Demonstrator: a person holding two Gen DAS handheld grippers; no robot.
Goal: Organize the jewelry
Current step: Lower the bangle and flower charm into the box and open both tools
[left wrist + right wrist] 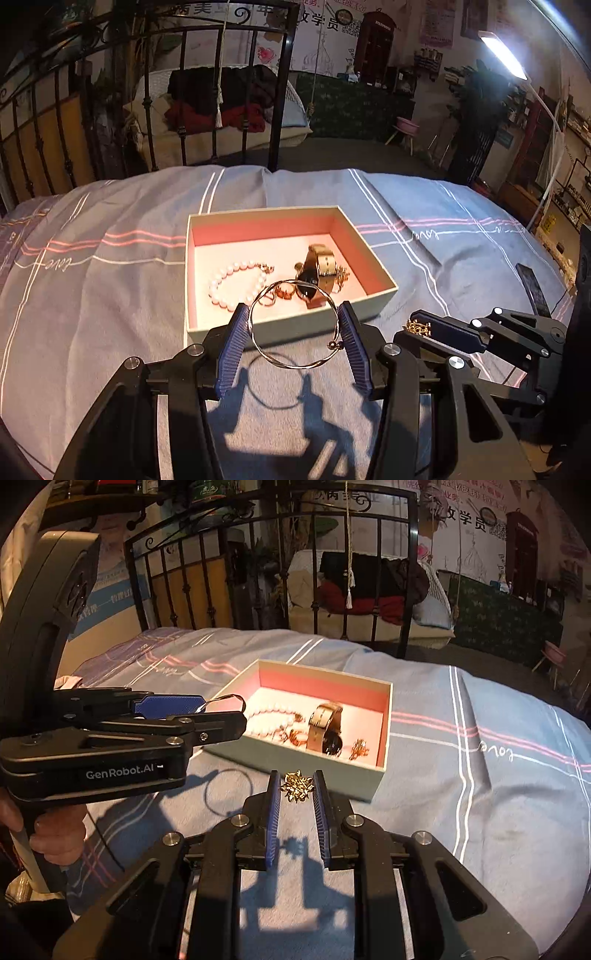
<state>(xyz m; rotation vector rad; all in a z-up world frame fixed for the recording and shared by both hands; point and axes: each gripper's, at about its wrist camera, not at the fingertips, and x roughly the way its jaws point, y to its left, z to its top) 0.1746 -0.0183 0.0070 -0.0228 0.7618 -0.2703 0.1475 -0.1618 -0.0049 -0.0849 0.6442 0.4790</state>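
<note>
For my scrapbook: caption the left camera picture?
Left gripper holding a bangle near the jewelry box.

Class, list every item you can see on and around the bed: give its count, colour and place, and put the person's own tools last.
box: 1, pale green outside, pink inside, on the bed
pearl bracelet: 1, white, left in box
watch: 1, gold strap, dark face, right in box
rings: a few, gold, centre of box
bedspread: 1, grey-blue, striped
bangle: 1, silver, between left jaws
brooch: 1, gold, between right jaws
left gripper: black, blue pads
right gripper: black, blue pads
</note>
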